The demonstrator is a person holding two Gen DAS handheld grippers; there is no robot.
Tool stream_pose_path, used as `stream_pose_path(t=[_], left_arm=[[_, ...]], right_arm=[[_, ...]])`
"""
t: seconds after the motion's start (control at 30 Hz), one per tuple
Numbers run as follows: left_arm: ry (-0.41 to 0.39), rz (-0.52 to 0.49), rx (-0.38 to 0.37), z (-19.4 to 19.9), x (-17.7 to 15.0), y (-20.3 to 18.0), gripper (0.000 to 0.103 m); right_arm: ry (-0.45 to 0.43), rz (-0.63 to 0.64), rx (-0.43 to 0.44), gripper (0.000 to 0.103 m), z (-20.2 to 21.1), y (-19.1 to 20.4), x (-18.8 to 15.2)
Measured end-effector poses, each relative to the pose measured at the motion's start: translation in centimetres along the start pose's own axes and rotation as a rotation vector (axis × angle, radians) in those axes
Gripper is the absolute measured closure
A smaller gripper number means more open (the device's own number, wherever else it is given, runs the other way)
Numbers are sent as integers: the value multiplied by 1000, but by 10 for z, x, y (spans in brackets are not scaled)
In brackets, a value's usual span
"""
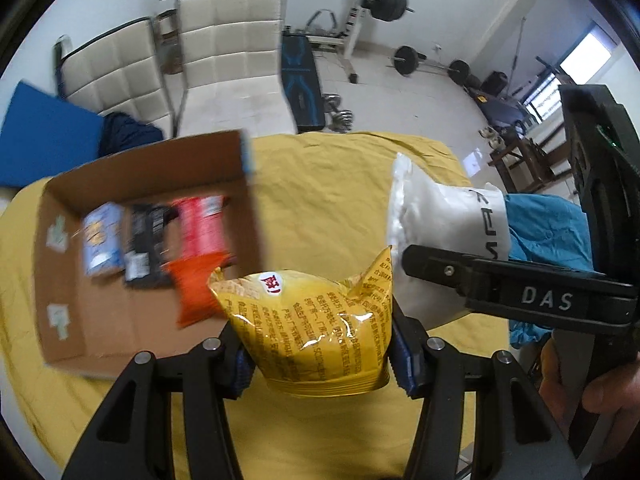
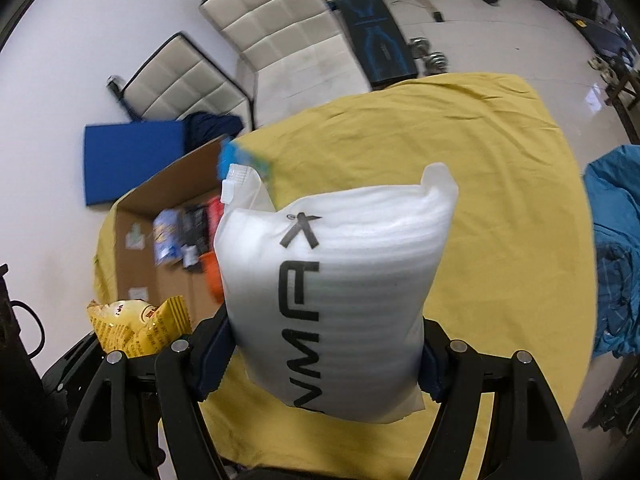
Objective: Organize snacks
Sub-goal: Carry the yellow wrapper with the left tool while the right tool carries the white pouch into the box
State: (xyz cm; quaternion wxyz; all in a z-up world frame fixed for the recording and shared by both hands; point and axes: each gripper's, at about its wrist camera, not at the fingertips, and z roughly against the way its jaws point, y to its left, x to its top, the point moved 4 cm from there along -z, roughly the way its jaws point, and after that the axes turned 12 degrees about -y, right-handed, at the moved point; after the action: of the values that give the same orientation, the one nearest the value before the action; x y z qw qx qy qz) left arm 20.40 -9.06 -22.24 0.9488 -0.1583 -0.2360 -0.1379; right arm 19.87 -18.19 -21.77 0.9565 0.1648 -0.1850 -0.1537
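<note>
My left gripper (image 1: 322, 364) is shut on a yellow snack bag (image 1: 316, 328), held above the yellow-covered table just right of an open cardboard box (image 1: 72, 276). In the box lie a blue pack (image 1: 102, 240), a black pack (image 1: 146, 246), a red pack (image 1: 202, 226) and an orange pack (image 1: 196, 292). My right gripper (image 2: 326, 364) is shut on a white foam-filled bag (image 2: 340, 292) with black letters. That white bag (image 1: 440, 224) hangs at the right of the left wrist view. The yellow bag (image 2: 136, 328) shows at the lower left of the right wrist view, near the box (image 2: 136, 204).
A yellow cloth (image 2: 460, 152) covers the table. Blue fabric (image 2: 616, 248) lies at its right edge. Behind the table stand white padded chairs (image 1: 228, 60), a blue mat (image 1: 44, 136) and gym weights (image 1: 390, 0). A hand (image 1: 608, 396) holds the right gripper's handle.
</note>
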Motion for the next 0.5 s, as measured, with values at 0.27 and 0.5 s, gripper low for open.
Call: stream_pose_path(t=[0.27,0.5], left_arm=[[-46,104,112,52,-19,119,51],[-65,197,231,69,-30,223,51]], right_arm=[[34,66,75,26,-31,117,-30],[90,130,106,26,-87,197,-51]])
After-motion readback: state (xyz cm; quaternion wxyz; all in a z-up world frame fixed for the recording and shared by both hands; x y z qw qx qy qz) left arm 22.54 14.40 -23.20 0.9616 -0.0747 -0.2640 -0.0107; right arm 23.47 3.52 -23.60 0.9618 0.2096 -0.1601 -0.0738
